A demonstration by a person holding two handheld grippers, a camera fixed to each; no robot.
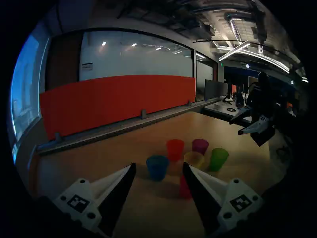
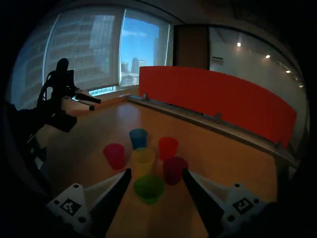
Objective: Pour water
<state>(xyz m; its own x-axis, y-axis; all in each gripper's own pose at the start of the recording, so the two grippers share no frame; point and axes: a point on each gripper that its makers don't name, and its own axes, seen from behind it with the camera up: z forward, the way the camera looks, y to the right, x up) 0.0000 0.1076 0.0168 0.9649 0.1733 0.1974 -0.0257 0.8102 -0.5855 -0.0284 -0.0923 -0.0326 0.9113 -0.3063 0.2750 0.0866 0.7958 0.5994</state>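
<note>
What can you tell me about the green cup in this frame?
The green cup is a small, translucent, plastic-looking tumbler that tapers toward its base. It stands upright, mouth up, on the wooden table. It sits at the edge of the cup cluster, beside the yellow cup and the purple cup, just ahead of the open right gripper, which is not gripping it. Whether it holds water cannot be told.

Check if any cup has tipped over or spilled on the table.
Nothing stands out. The blue cup, red cup, pink cup, yellow cup, purple cup and green cup all stand upright, clustered on the table. No puddle shows around them.
</note>
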